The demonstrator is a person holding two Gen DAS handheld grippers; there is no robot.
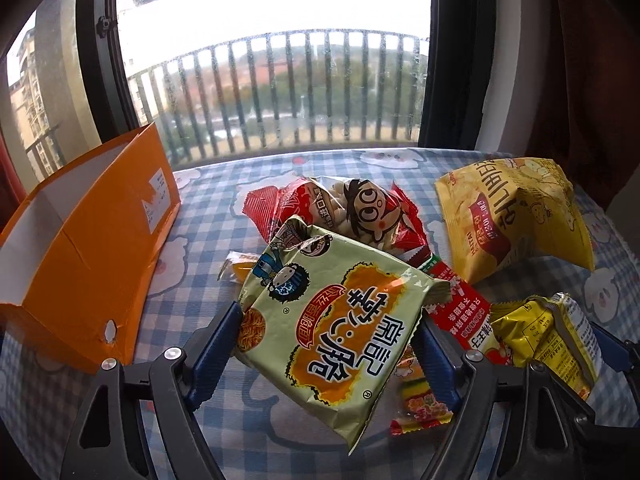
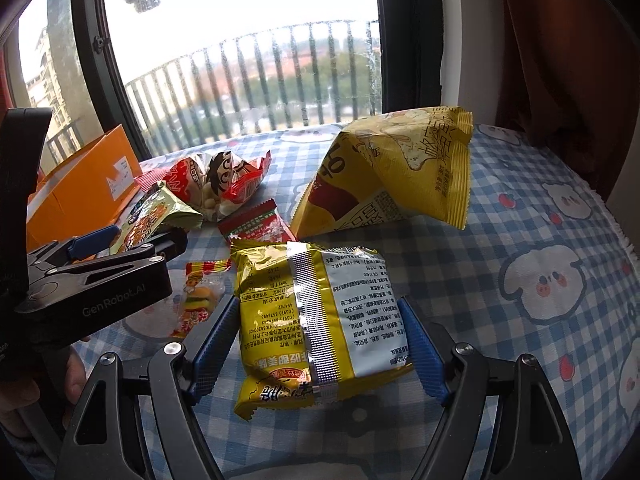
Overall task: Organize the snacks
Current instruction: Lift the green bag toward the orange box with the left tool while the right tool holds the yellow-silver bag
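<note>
My left gripper (image 1: 330, 316) is shut on a pale green noodle snack packet (image 1: 332, 328), which is tilted and lifted off the cloth; the packet also shows in the right wrist view (image 2: 156, 216). My right gripper (image 2: 318, 316) is shut on a yellow noodle packet (image 2: 320, 320), back side up; it also shows in the left wrist view (image 1: 548, 332). An open orange box (image 1: 80, 256) stands at the left. On the cloth lie a red cartoon snack bag (image 1: 360, 212), a big yellow chip bag (image 2: 396, 168), a red sachet (image 2: 260, 228) and a small burger gummy packet (image 2: 200, 296).
The table carries a blue checked cloth with bear prints (image 2: 540, 288). A window with a railing (image 2: 248, 80) is behind it and a dark curtain (image 2: 560, 40) hangs at the right. The left gripper's body (image 2: 80, 280) is close to the right gripper's left side.
</note>
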